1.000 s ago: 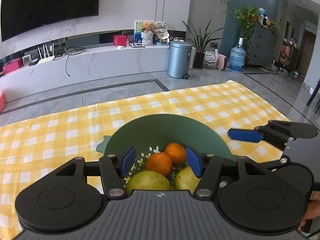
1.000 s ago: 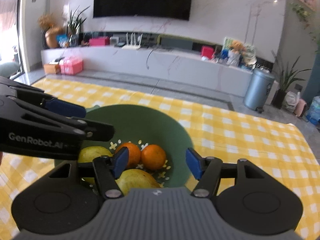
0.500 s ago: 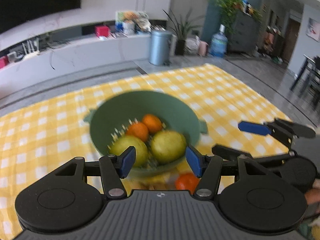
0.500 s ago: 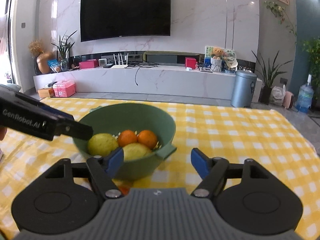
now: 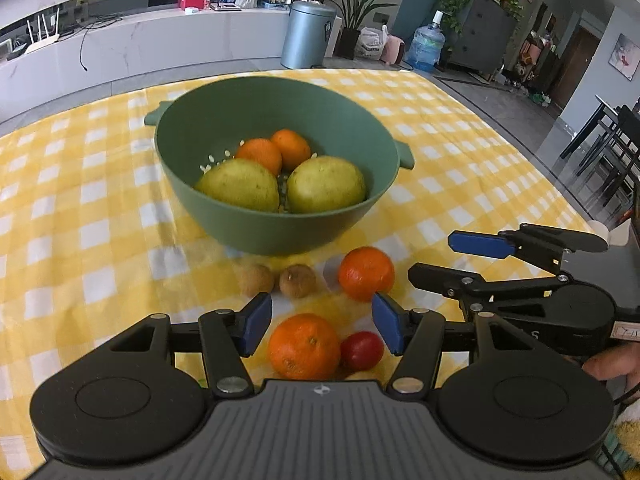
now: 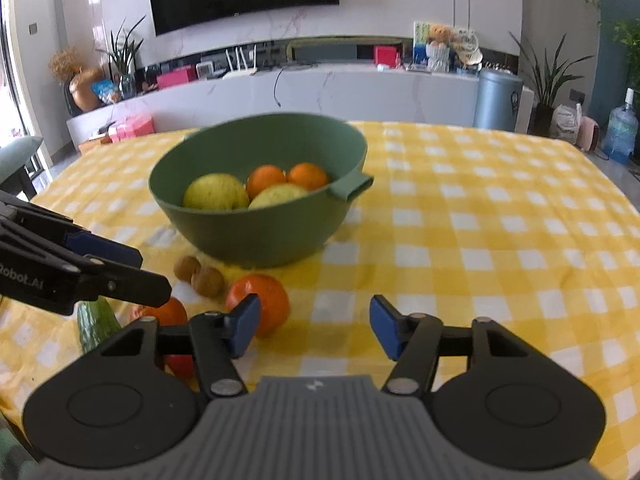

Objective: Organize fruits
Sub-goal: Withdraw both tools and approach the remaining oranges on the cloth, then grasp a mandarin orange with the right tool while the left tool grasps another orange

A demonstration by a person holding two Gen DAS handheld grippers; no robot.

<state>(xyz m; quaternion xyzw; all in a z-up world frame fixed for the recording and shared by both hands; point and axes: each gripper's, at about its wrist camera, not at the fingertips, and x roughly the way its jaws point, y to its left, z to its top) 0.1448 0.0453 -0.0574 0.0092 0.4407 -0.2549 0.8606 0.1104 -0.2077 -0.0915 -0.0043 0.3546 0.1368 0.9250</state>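
A green colander bowl (image 5: pixel 224 112) (image 6: pixel 256 236) on the yellow checked tablecloth holds two yellow-green pears (image 5: pixel 240 186) and two oranges (image 5: pixel 292 148). In front of it lie two small brown fruits (image 5: pixel 296 280), an orange (image 5: pixel 366 274) (image 6: pixel 264 300), a nearer orange (image 5: pixel 304 346) and a small red fruit (image 5: pixel 362 350). My left gripper (image 5: pixel 322 322) is open and empty, its fingers either side of the nearer orange, above it. My right gripper (image 6: pixel 312 326) is open and empty, to the right of the loose fruit; it also shows in the left wrist view (image 5: pixel 448 258).
A green cucumber (image 6: pixel 96 322) lies at the left near the table edge. The tablecloth (image 6: pixel 480 220) stretches bare to the right of the bowl. Dark chairs (image 5: pixel 608 152) stand beyond the table's right edge.
Both grippers have pulled back from over the bowl toward the table's near side. The loose fruit in front of the bowl has come into view. Both stay open.
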